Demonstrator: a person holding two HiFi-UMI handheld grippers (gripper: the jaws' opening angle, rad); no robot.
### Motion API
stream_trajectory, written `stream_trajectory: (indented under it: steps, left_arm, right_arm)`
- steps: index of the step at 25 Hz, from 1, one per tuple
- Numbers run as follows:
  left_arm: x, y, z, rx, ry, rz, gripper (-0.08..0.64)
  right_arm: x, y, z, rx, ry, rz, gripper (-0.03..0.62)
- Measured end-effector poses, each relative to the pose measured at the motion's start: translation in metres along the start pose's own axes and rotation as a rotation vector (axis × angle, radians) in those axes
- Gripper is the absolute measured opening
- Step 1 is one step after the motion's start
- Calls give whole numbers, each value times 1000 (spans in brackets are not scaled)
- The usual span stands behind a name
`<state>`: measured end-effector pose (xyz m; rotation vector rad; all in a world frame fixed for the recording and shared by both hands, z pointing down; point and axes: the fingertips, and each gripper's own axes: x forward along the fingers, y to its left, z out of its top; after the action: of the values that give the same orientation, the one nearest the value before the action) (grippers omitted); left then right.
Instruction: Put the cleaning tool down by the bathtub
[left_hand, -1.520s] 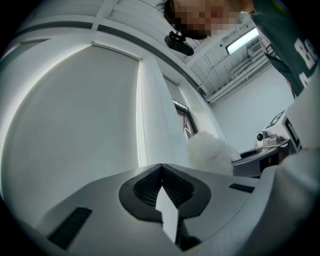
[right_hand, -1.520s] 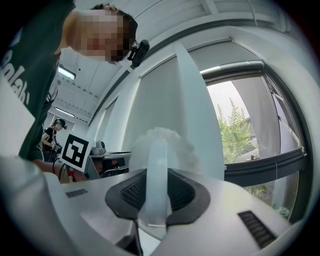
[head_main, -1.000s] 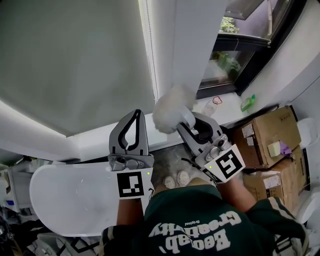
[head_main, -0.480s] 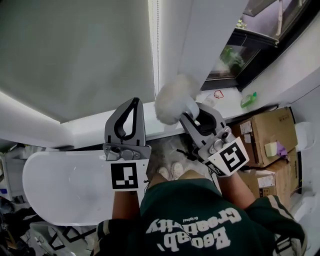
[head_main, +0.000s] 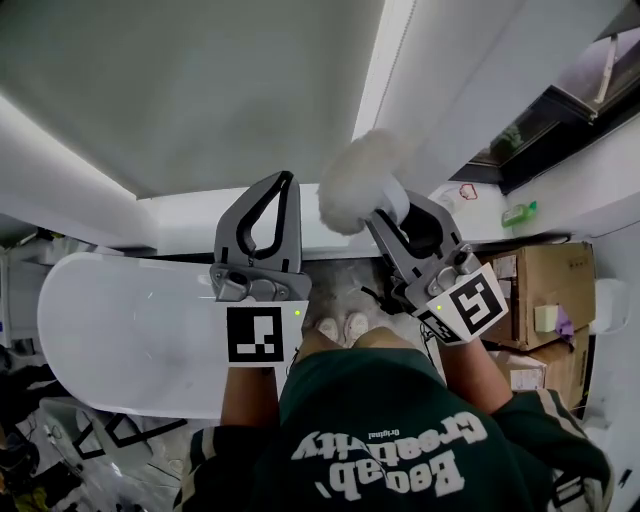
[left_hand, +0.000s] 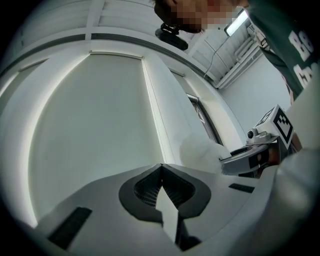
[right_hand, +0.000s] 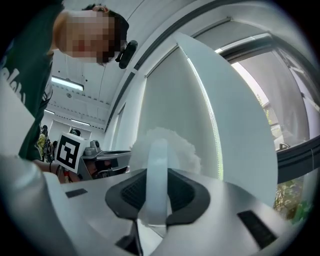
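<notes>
Where right tool (head_main: 393, 212) clamps — white duster (head_main: 357, 180).

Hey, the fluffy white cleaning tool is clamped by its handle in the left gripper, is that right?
No. The cleaning tool is clamped by its handle in the right gripper, not the left. The right gripper view shows the handle between its jaws. The left gripper is shut on nothing.

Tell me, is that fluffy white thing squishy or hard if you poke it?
Probably squishy: the cleaning tool ends in loose fuzzy fibres, so it should dent and spring back. It is likely light, since the right gripper holds it up by only its thin white handle. That handle looks smooth, so it might slip.
</notes>
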<state>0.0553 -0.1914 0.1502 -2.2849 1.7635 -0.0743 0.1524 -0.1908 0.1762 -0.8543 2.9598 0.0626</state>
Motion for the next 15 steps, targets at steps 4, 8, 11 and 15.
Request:
stream_trajectory:
  steps: [4, 8, 11, 15]
  left_arm:
    - [-16, 16, 1, 18, 0, 26, 5]
    - [-38, 29, -5, 40, 20, 55, 5]
    - [-54, 42, -8, -11, 20, 84, 5]
    - [-70, 64, -6, -77, -26, 152, 5]
  right_arm:
    - [13, 22, -2, -5, -3, 47, 94]
    - [20, 45, -4, -24, -4, 69, 94]
    - [26, 61, -8, -32, 3, 94, 94]
    - [34, 73, -10, -33, 14, 124, 94]
